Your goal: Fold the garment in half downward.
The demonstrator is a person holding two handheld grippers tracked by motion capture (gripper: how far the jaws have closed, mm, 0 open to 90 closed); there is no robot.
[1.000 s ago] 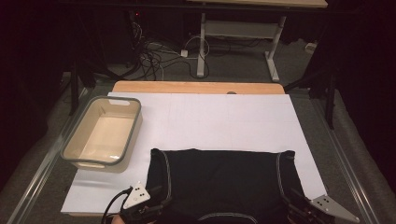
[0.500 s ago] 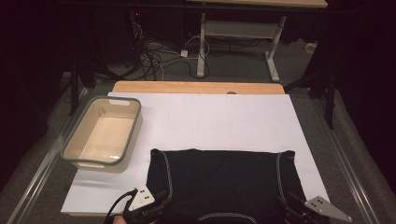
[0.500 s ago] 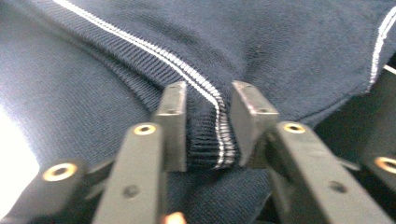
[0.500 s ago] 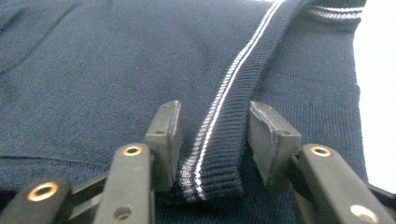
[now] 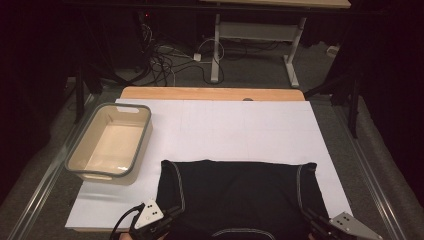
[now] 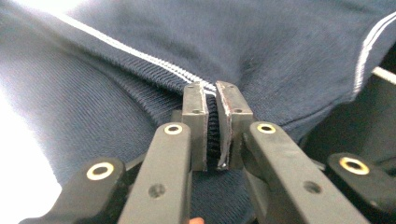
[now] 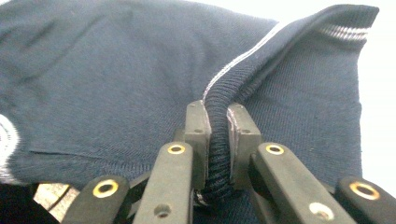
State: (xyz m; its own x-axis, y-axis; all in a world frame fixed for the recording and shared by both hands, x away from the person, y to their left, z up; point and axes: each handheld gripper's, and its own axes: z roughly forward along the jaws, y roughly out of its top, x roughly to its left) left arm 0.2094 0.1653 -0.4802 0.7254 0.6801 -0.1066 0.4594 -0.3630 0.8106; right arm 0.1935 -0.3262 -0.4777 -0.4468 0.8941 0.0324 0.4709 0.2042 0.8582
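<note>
A dark navy garment (image 5: 240,192) with white stitched seams lies spread on the white sheet at the near edge of the table. My left gripper (image 5: 167,215) sits at its near left corner. Its jaws have just been closing, and they now pinch a ribbed seam of the garment (image 6: 140,60) between the pads (image 6: 195,116). My right gripper (image 5: 312,222) is at the near right corner. Its jaws have also been closing and are now shut on a rolled ribbed edge of the garment (image 7: 116,79), squeezed between its fingertips (image 7: 239,135).
A beige tub with a grey rim (image 5: 145,135) stands empty on the left of the white sheet (image 5: 240,130). The wooden table edge (image 5: 210,93) shows at the back. Beyond it are cables and desk legs on the floor.
Both grippers stay at the garment's near corners. The near edge of the garment looks slightly more gathered at each gripper.
</note>
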